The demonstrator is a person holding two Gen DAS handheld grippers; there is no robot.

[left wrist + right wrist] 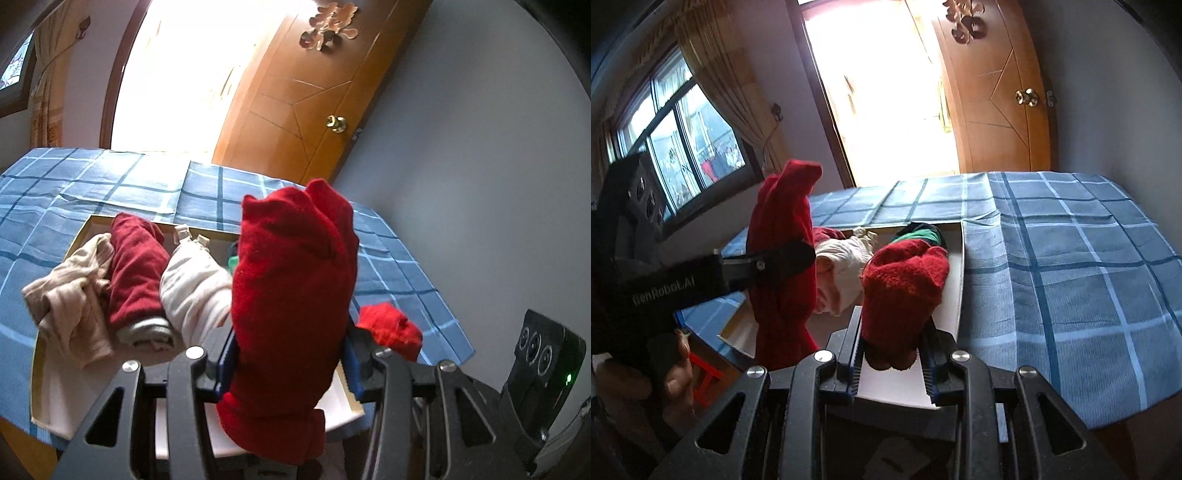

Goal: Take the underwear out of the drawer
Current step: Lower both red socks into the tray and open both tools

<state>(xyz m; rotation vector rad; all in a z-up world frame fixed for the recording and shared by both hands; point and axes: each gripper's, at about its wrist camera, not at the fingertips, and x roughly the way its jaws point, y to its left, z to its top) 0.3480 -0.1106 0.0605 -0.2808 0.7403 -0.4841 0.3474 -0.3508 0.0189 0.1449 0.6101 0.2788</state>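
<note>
The left tongs (pixel 288 373) clench a tall red roll of underwear (pixel 291 295), which hides much of the drawer (pixel 48 402) on the checked bed (pixel 110 177). The right tongs (pixel 892 354) clench a smaller red roll (pixel 905 288) over the drawer's near end.

Domestic interior, a bedroom in a home. A blue checked cloth (pixel 1071 266) covers the broad flat surface in the foreground; whether it is a bed or a bench cannot be told. A shallow white drawer (pixel 48 398) rests on it, holding rolled garments in dark red (pixel 135 273), beige (pixel 74 295) and white (pixel 192 291). Behind stands a panelled wooden door (pixel 295 96) with a brass knob (pixel 336 123) and a carved ornament (pixel 330 27), open beside a bright doorway (pixel 886 92). In the right wrist view, a dark-framed window (pixel 683 147) with a gathered beige curtain (pixel 724 74) occupies the left wall. The other walls are plain and pale (pixel 480 166).
</note>
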